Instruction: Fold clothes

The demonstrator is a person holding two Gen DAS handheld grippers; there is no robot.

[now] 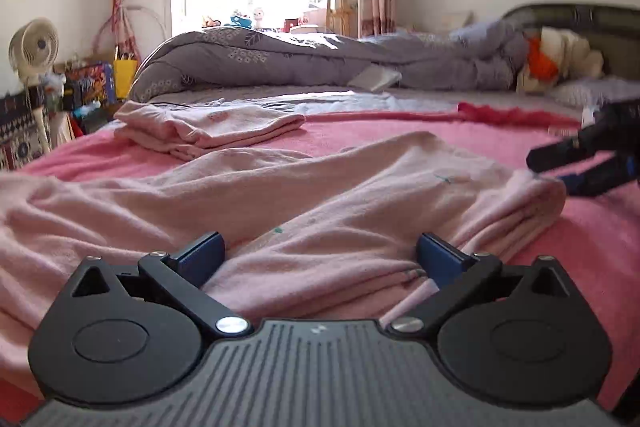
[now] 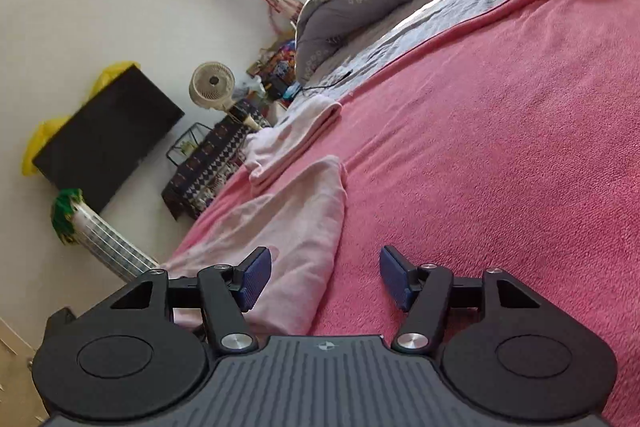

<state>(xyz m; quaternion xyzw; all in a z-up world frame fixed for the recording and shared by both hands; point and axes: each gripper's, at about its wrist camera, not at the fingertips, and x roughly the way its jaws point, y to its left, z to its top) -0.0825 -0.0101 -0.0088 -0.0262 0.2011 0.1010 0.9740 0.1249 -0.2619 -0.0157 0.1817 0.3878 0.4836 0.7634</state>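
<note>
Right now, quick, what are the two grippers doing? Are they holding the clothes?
Left gripper: open, holding nothing; the pale pink garment lies loose between its fingers.
Right gripper: open, holding nothing, over the pink blanket.

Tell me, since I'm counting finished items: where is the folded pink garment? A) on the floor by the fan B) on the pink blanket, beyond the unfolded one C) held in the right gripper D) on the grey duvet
B: the folded garment lies on the pink blanket, beyond the unfolded garment; the right gripper is open and empty.
</note>
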